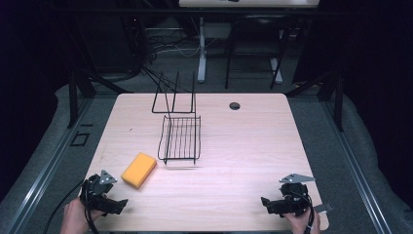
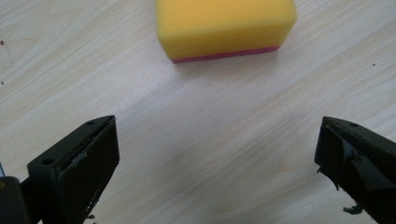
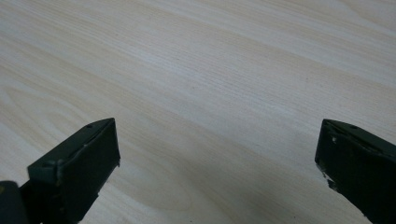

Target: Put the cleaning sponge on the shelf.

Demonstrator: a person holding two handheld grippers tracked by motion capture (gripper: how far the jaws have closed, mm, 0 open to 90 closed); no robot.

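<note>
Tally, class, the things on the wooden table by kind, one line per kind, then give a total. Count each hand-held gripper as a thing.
Yellow sponge: 1
Black wire racks: 2, a basket-like rack and an upright frame behind it
Grippers: 2, the left gripper and the right gripper
Total: 5

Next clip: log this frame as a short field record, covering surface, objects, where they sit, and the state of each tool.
surface: light wood-grain table
object 1: yellow rectangular sponge with a pink bottom layer, lying flat at front left
object 2: black wire rack, mid-table, just beyond the sponge
left tool: open, holding nothing, near the sponge but apart from it
right tool: open, holding nothing, over bare table at front right
</note>
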